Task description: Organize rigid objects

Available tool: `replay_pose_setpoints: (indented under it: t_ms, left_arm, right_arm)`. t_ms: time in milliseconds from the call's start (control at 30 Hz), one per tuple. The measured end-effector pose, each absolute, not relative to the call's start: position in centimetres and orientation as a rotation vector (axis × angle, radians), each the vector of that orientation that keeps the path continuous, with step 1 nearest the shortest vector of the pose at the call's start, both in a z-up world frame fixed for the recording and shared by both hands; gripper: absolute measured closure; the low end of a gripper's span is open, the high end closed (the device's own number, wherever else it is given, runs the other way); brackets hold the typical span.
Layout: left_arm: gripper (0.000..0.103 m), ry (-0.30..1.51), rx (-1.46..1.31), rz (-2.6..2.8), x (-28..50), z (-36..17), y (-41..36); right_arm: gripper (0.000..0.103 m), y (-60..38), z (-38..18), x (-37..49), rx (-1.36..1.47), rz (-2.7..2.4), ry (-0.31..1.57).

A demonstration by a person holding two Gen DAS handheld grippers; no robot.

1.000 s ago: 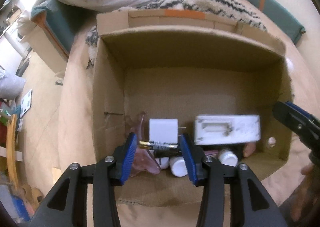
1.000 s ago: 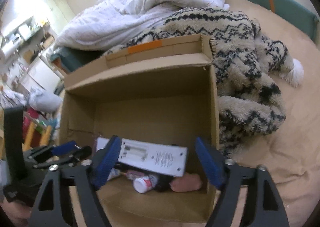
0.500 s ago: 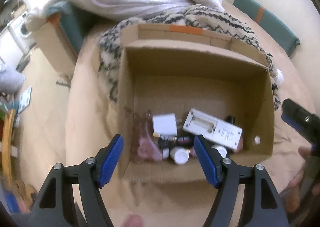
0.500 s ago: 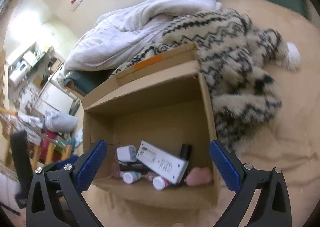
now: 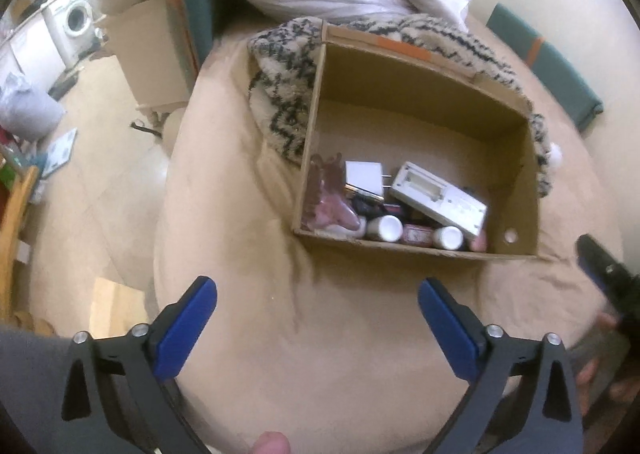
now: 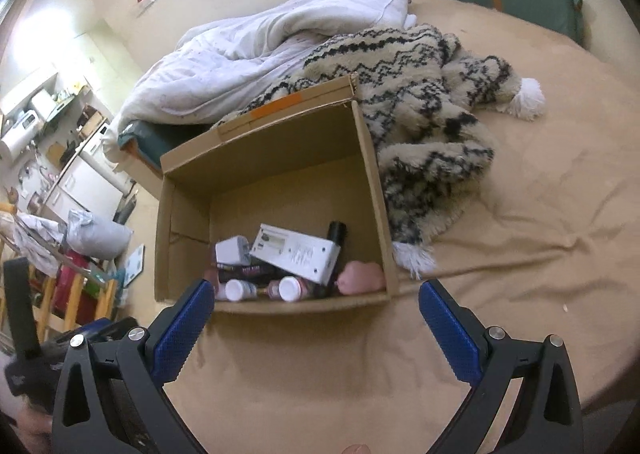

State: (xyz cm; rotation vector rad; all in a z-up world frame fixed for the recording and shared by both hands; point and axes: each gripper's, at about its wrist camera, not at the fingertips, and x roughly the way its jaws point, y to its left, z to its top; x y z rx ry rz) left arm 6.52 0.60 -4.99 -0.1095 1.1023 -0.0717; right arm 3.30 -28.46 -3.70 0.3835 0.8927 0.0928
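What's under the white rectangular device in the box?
The white device lies tilted across dark tubes and white-capped bottles in the cardboard box. Anything beneath its middle is hidden.

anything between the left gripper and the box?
Only bare tan bedsheet lies between the left gripper and the box, in the left wrist view.

Matt brown corrugated cardboard for the box (image 6: 372, 174); smooth white plastic on the device (image 6: 296, 252) inside. Shaggy woven blanket (image 6: 424, 94), soft tan bedsheet (image 6: 520, 254).

Both tongs (image 5: 318, 304) (image 6: 316, 308) apparently spread, empty
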Motion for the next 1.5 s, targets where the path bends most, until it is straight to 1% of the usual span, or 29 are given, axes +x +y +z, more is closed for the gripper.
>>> replay_pose_setpoints:
  t_ms: [100, 167, 400, 467, 600, 867, 1500]
  left_arm:
    - [0.001, 1.040, -0.075, -0.062, 5.3, -3.8, 0.5]
    - [0.001, 0.953, -0.035, -0.041, 4.2, -2.4, 0.3]
    - [0.001, 0.671, 0.003, 0.004, 1.4, 2.0, 0.0]
    - [0.001, 0.636, 0.007, 0.017, 0.9, 2.5, 0.2]
    - [0.001, 0.524, 0.011, 0.070, -0.5, 3.3, 0.2]
    - [0.001, 0.648, 0.028, 0.019, 1.4, 1.1, -0.7]
    - [0.001, 0.654, 0.002, 0.058, 1.5, 0.8, 0.0]
  right_arm:
    - [0.000, -27.9, -3.0, 2.1, 0.344, 0.074, 0.849]
    - [0.000, -27.6, -2.3, 1.3, 0.314, 0.059, 0.806]
    - [0.000, -26.7, 1.4, -0.8, 0.209, 0.039, 0.563]
    - [0.000, -26.6, 1.8, -1.0, 0.212, 0.044, 0.542]
    - [0.000, -26.3, 1.1, -0.3, 0.226, 0.044, 0.579]
    - [0.000, -26.2, 0.5, 0.4, 0.253, 0.037, 0.593]
    - [0.000, -25.4, 0.4, 0.4, 0.207, 0.049, 0.591]
